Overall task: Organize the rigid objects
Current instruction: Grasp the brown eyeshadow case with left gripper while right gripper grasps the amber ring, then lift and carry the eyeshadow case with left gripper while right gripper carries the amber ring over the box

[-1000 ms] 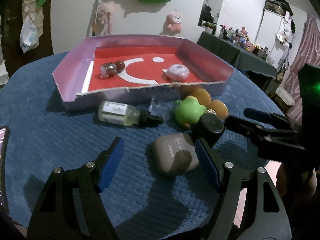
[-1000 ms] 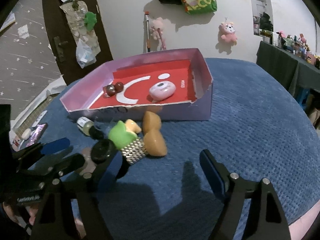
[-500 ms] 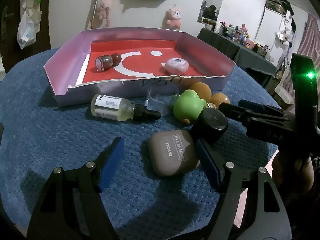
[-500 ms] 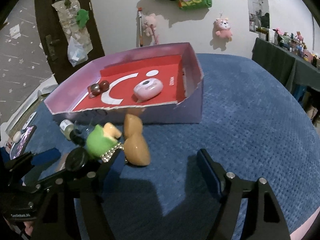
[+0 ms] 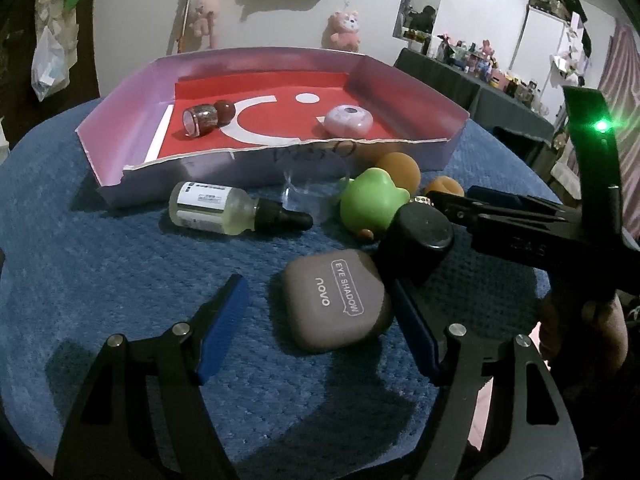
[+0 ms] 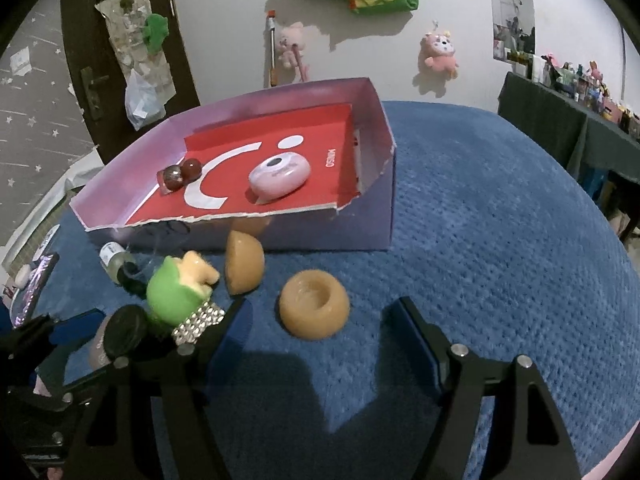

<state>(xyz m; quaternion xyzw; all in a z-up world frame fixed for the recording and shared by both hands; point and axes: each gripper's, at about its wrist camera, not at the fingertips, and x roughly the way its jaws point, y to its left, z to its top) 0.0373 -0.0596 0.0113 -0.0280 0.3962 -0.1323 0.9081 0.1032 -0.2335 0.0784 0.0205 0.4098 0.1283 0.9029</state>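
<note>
Compact and wax cup lined up for the box

Compact case [image 5: 338, 298] first: it lies flat on the blue surface [image 5: 100, 280] between the fingers of my left gripper [image 5: 320, 328], which have just been closing but stand apart, not pressing on it. I judge it light, stiff and smooth-skinned, so slippery; I would take it across its two flat side edges, low down. Behind it lies a dropper bottle [image 5: 216, 212], glass by the look of it, so fragile and likely to roll. A black cap [image 5: 420, 240] touches the compact's right corner and may get dragged along.

Further right sit a green toy [image 6: 176, 288], a tan half-ball [image 6: 244, 266] and a studded band [image 6: 198, 320], crowded together just beside my right gripper's left finger. The tan cup [image 6: 314, 310] sits between the fingers of my right gripper [image 6: 320, 334]; these too have just been closing, and are apart, clear of it. It looks waxy and a bit soft, so I would squeeze gently across its round wall.

The box [image 6: 376, 216] stands behind everything, already holding a small jar [image 6: 176, 174] and a pink case [image 6: 280, 176]; its near wall must be lifted over.
</note>
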